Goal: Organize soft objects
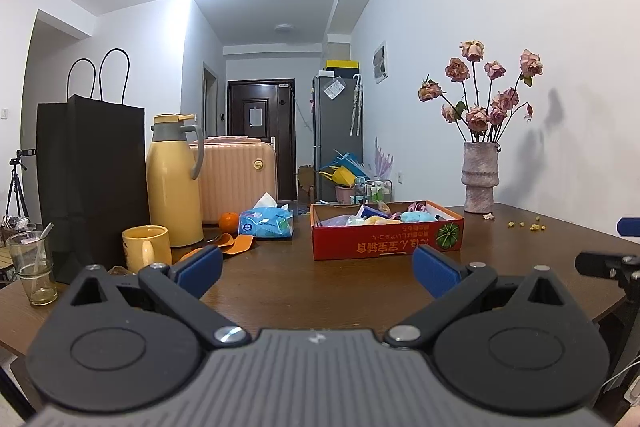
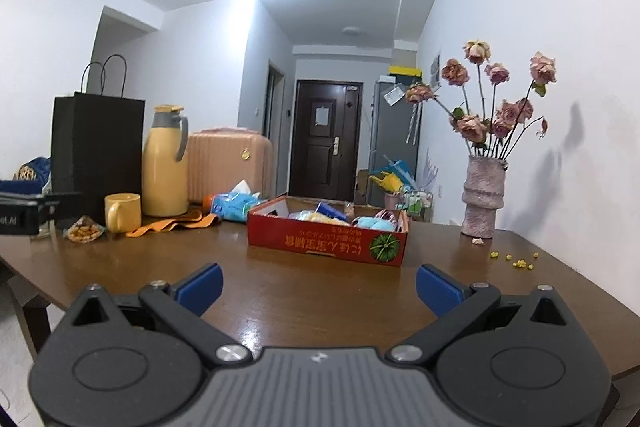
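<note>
Ahead, through the left wrist view, our left gripper (image 1: 316, 269) gapes empty over glossy brown wood table (image 1: 280, 291); soft items fill the red cardboard box (image 1: 384, 241) beyond. Right wrist view: our right gripper (image 2: 318, 289) spread wide, empty, near a ribbed rough vase (image 2: 483, 201).

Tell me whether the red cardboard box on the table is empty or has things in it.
It has things in it. The red cardboard box is open-topped, and a light blue fluffy item and yellowish soft pieces show above its rim.
</note>
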`<state>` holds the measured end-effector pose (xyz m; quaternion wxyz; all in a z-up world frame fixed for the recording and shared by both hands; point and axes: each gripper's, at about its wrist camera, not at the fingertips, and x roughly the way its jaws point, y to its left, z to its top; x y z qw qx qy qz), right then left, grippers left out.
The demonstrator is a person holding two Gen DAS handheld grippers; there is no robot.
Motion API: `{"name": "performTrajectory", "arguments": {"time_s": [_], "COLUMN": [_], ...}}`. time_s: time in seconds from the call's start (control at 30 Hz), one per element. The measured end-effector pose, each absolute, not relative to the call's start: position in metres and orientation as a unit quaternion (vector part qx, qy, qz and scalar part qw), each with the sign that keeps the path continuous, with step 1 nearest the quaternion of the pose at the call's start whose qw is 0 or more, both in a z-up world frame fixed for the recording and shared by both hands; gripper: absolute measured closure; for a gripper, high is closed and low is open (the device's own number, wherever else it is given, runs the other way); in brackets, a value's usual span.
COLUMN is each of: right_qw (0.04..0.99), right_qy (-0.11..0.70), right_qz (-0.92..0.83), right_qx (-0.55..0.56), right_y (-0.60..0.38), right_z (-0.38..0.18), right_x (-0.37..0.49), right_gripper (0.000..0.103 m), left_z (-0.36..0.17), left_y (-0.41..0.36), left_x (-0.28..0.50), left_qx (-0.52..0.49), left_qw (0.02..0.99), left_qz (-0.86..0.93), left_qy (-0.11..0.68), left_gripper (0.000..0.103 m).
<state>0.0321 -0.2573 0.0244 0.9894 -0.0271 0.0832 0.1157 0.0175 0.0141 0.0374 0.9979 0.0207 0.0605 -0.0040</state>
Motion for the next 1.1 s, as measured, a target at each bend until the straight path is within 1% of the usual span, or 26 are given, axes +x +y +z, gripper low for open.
{"name": "performTrajectory", "arguments": {"time_s": [1.1], "right_qw": [0.99], "right_qy": [0.079], "right_qz": [0.118], "right_qx": [-0.017], "right_y": [-0.2571], "right_z": [0.0214], "right_x": [0.0346], "right_gripper": [0.0], "left_z": [0.0368], "left_y": [0.0146], "left_x": [0.0196], "left_qx": [0.019], "left_qw": [0.998], "left_qz": [-0.004], "left_qy": [0.067], "left_gripper": [0.0]}}
